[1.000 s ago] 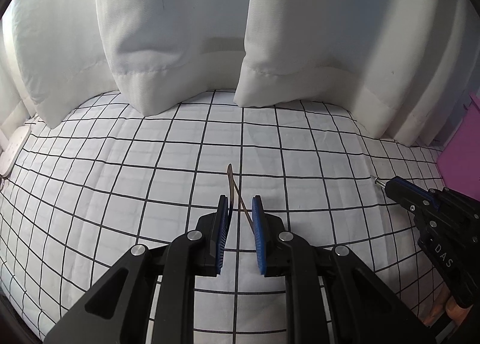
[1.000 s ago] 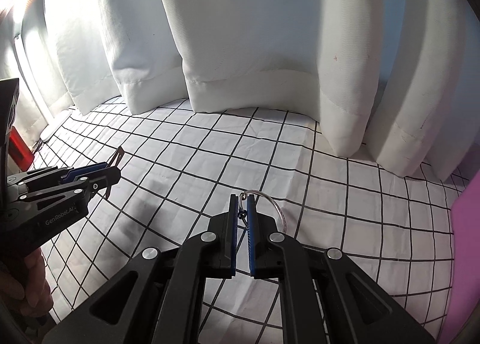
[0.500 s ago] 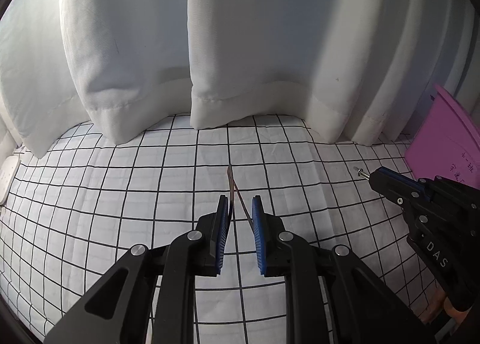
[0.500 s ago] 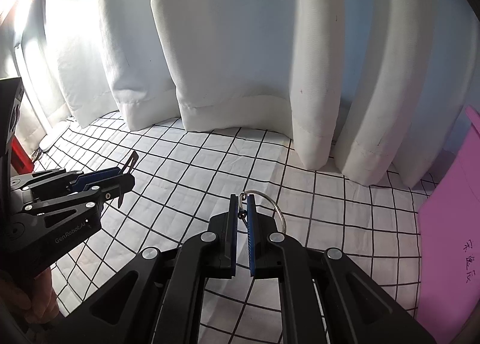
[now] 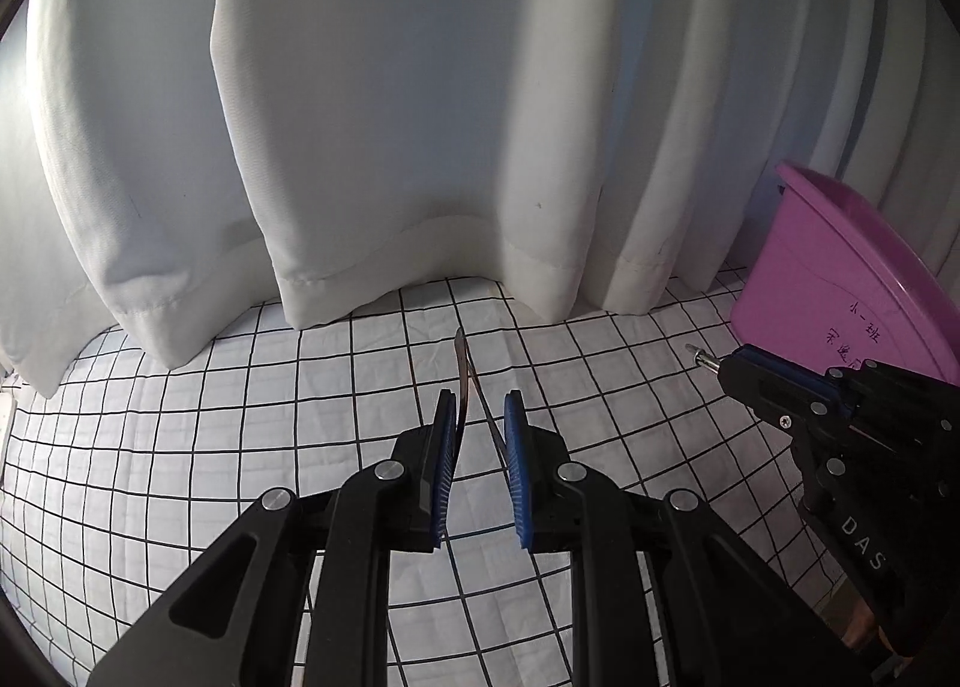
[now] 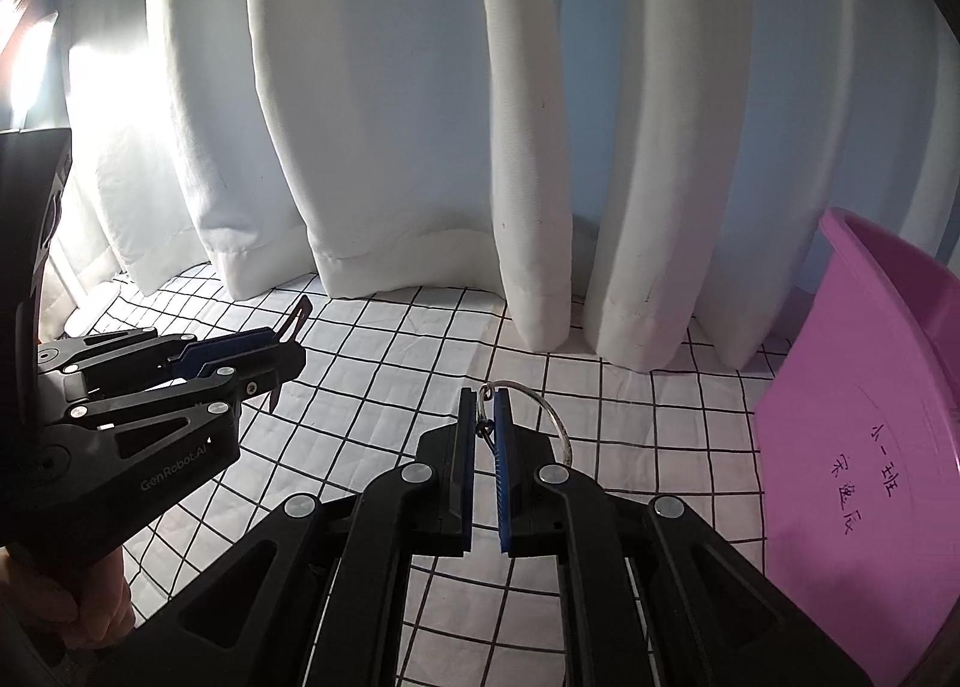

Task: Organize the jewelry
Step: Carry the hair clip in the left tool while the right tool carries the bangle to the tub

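in the left wrist view the left gripper (image 5: 477,417) sits at 6 o'clock, its blue pads clamped on a thin dark hair clip (image 5: 465,372) whose two legs spread between them and whose tip pokes out toward 12. in the right wrist view the right gripper (image 6: 485,417) is pressed together on a slim silver bangle (image 6: 549,417); most of the hoop arcs out toward 2 o'clock and a tiny dark charm hangs in the narrow slit between the pads.

both pieces look light, stiff and springy rather than soft. the bangle's wire is smooth and probably slippery, so a pinch across the wire near the charm, as here, seems the safer hold; a hard squeeze could bend it. the clip is flat, so gripping it by its legs should keep it from twisting.

further out, the checked cloth (image 6: 384,351) lies below both tools. at 3 o'clock stands a pink bin (image 6: 864,423) with handwriting on its side, a likely place to put both pieces, though i cannot see inside. white curtains (image 6: 390,117) hang behind at 12.
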A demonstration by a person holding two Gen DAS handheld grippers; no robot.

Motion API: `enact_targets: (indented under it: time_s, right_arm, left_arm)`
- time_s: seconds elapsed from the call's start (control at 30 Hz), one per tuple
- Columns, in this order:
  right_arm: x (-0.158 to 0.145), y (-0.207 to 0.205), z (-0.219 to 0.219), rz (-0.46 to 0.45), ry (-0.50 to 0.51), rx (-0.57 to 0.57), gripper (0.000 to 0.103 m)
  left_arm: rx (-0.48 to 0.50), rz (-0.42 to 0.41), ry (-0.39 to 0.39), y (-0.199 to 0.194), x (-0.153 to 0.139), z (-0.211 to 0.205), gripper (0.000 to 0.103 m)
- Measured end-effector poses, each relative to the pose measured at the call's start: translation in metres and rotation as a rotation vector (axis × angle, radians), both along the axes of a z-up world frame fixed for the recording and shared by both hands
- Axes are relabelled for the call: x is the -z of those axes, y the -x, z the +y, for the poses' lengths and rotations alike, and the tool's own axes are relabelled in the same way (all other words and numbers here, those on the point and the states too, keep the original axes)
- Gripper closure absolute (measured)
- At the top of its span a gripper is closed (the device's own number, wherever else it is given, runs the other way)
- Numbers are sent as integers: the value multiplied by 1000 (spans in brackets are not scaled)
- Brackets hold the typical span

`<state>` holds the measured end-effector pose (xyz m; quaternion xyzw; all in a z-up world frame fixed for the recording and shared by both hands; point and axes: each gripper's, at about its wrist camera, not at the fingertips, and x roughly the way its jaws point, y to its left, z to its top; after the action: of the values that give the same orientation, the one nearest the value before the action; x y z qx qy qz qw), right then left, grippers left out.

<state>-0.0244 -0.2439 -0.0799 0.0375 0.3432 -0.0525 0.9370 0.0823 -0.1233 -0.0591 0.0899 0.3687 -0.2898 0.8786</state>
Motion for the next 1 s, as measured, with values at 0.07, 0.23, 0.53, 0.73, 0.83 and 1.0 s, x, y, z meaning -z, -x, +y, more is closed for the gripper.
enact_targets:
  time_s: [0.07,0.23,0.53,0.73,0.83,1.0]
  right_arm:
    - [-6,7,-7,-10,2,20,97]
    - [-21,25,-23,-31,16,70,97]
    - [-64,67,-51,-105,53,167,97]
    - [-91,100,-78,-156,77,245,97]
    - [-99,116,-94,-170,84,285,97]
    - [-106,142,-123,-183,89,358,97]
  left_arm:
    - [22,-8,3,3,-5,-9,86]
    - [72,-35,19,13,-22,-30,86]
    - [177,-103,68,34,-63,-73,86]
    - [264,-147,100,57,-90,-109,86]
    - [308,-158,110,68,-99,-126,86]
    - [378,-150,121,86,-110,-161,86]
